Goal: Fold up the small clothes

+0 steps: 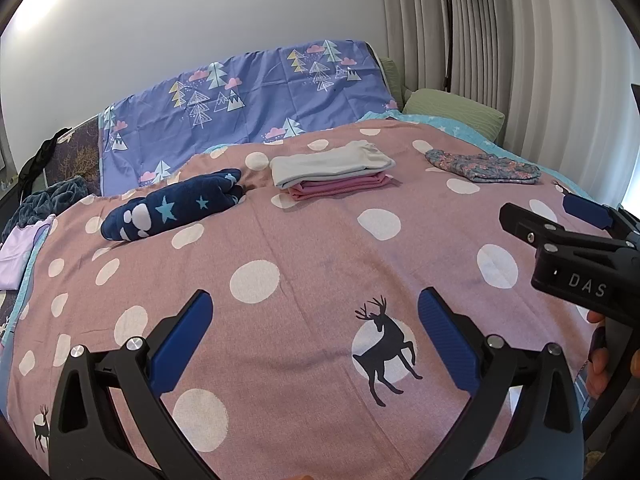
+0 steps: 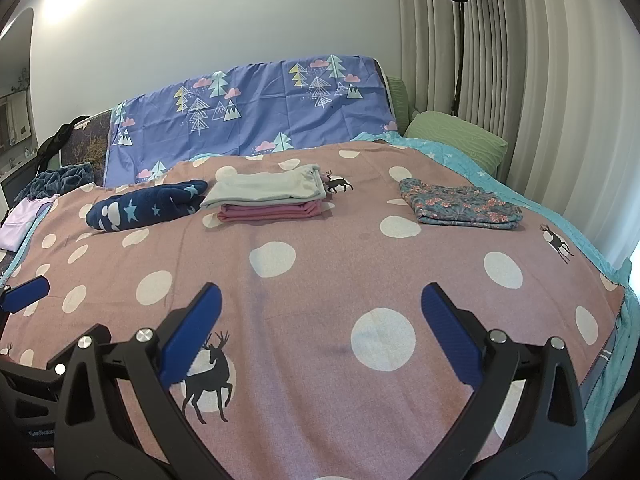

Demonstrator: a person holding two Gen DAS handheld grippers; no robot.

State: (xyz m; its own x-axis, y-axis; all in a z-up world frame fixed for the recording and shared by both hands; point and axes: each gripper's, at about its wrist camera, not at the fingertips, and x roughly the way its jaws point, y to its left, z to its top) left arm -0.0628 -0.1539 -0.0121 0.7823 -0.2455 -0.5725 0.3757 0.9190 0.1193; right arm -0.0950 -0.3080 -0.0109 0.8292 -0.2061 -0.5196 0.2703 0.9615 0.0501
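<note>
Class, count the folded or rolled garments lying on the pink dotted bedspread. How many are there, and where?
4. A navy star garment lies at the left; a grey one sits stacked on a pink one in the middle; a floral one lies at the right. More may be hidden in the stack.

Both wrist views low over bedspread (image 1: 320, 264), facing headboard, sharing folded clothes (image 2: 266, 198)

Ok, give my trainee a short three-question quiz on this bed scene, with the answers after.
1. True or false: the left gripper holds a garment.
2. What lies directly under the folded pale grey garment?
3. Which sits farthest right: A the navy star-print fleece bundle, B the grey-on-pink stack, C the folded blue floral garment?

Key: 1 false, both the left and the right gripper are open and empty. 2 the folded pink garment. 3 C.
</note>
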